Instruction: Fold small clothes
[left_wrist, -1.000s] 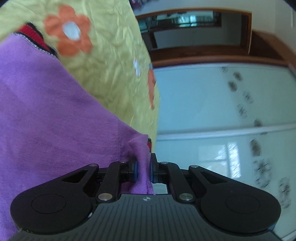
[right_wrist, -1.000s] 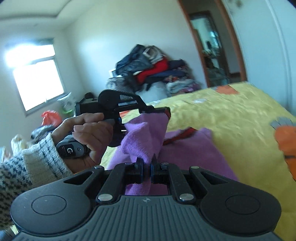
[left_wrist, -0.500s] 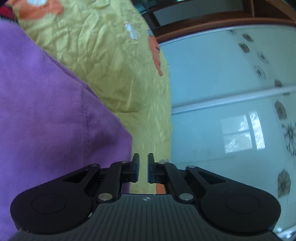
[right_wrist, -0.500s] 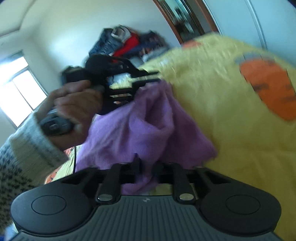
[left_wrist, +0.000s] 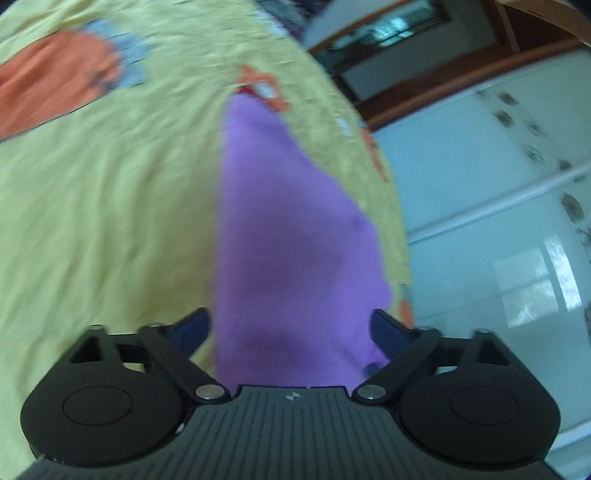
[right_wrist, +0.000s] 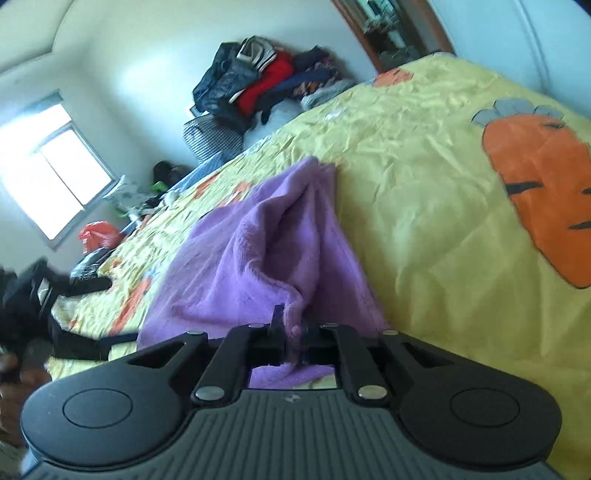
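The purple fleece garment (right_wrist: 266, 251) is lying on the yellow bedspread (right_wrist: 424, 192) of the bed, near the side where the pale sliding wardrobe door (left_wrist: 498, 206) is standing. The right tongs (right_wrist: 293, 325) are pinching a fold of this garment between the closed fingers, so the cloth is rising in a soft ridge from the tongs toward its far corner. The left tongs (left_wrist: 291, 326) are standing wide; their jaws have just been opening, and the garment is lying between the two fingers without any pad pressing on it. In the left wrist view the picture is blurred, and the garment is showing as a long purple strip that is running away from the tongs, with a small red edge (left_wrist: 245, 89) at its far end. A big orange carrot print (right_wrist: 543, 192) is lying on the bedspread to the right of the garment. At the far wall a pile of clothes (right_wrist: 266, 77) is resting beside the window (right_wrist: 48, 177).
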